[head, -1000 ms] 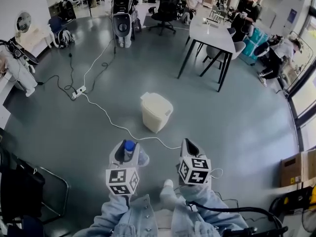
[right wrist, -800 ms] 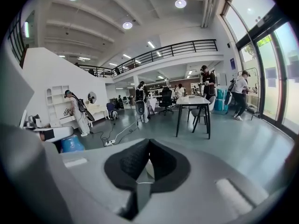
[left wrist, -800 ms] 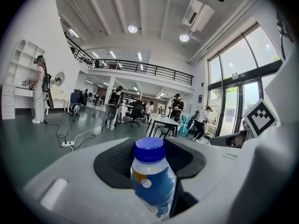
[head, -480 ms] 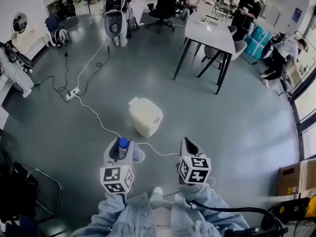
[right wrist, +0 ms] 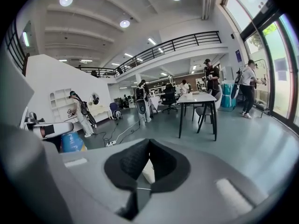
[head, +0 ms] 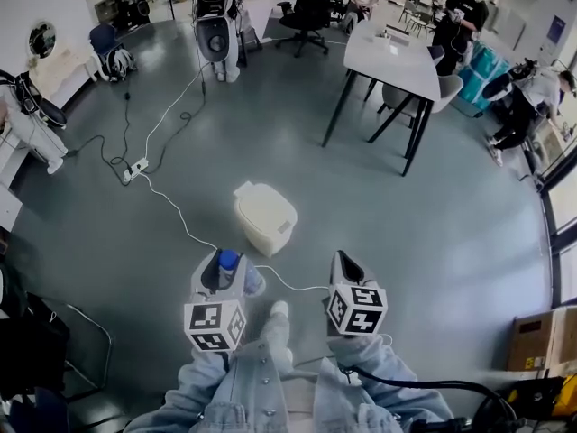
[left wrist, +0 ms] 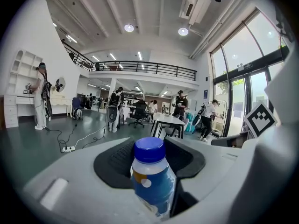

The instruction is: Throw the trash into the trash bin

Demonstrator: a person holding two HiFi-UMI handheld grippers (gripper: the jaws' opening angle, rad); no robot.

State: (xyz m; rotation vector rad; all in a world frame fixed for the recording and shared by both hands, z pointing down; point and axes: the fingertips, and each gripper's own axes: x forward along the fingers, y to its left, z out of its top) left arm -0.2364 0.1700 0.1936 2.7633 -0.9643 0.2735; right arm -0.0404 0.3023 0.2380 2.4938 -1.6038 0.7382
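A cream trash bin (head: 264, 216) with its lid down stands on the grey floor just ahead of both grippers. My left gripper (head: 221, 264) is shut on an upright plastic bottle (head: 229, 267) with a blue cap and blue label; the left gripper view shows the bottle (left wrist: 152, 181) filling the space between the dark pads. My right gripper (head: 346, 267) is held level beside it, a little right of the bin. In the right gripper view the right gripper's (right wrist: 149, 146) pad tips meet with nothing held, and the bin (right wrist: 147, 170) shows through the gap below them.
A white cable (head: 176, 213) runs across the floor from a power strip (head: 137, 167) past the bin's near side. A white table (head: 397, 57), an office chair (head: 311, 7) and people stand farther back. A cardboard box (head: 539, 336) sits at right, a black chair (head: 41, 350) at left.
Both grippers have come forward over the floor, so the bin now sits closer in front of them. The person's foot has stepped forward between the grippers. The bottle stays gripped.
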